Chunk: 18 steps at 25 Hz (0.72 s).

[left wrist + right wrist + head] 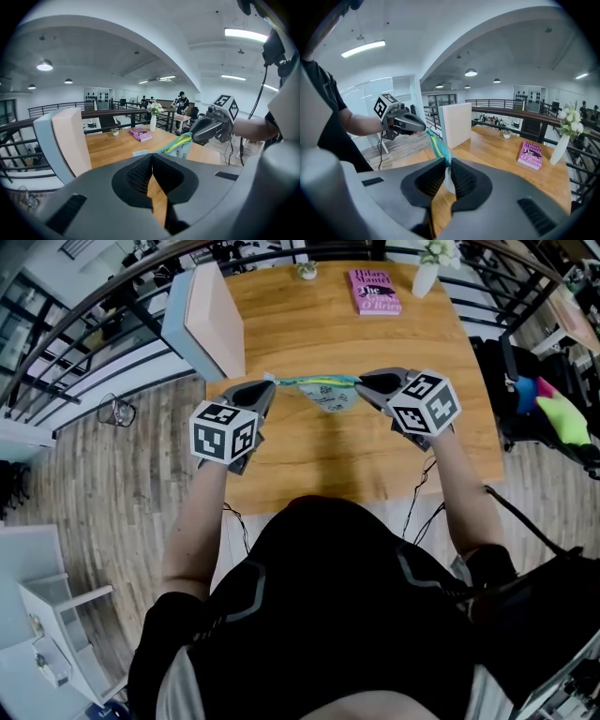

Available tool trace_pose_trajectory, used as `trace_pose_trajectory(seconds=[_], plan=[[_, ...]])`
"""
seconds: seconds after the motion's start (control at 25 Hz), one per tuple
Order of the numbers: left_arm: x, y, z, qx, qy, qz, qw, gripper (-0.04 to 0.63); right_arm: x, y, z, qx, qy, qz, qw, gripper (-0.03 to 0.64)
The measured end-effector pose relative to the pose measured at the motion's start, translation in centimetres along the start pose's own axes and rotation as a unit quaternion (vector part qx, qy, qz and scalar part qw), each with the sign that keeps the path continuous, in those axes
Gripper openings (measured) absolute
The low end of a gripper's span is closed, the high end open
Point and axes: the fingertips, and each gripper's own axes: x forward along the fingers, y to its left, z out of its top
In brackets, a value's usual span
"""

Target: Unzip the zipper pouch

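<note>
Pulling straight along the teeth should work best. The left gripper (271, 383) is pinched tight on one end of the zipper pouch (330, 395), the right gripper (362, 382) clamped on the other.

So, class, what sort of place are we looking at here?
Likely an open-plan office on a mezzanine: a black railing beside the wooden table, strip lights overhead, people at desks beyond.
</note>
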Motion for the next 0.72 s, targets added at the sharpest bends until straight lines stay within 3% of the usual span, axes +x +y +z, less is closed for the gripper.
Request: trace_pose_trajectory(seconds=[0.32, 0.48, 0.72], plan=[[2.0, 0.5, -0.9, -0.034, 0.017, -0.009, 0.9992, 0.029, 1.8, -2.7, -1.2, 0.013, 0.012, -0.026, 1.0, 0.048], [4.2, 1.5, -1.7, -0.019, 0.034, 0.011, 0.9992, 0.029, 3.8, -4.7, -2.1, 0.011, 0.022, -0.044, 0.999, 0.049], [7.4, 2.9, -0.9, -0.049, 0.009, 0.035, 0.9982, 0.029, 5.9, -8.4, -3.1, 0.023, 0.005, -0.08, 0.997, 0.049]])
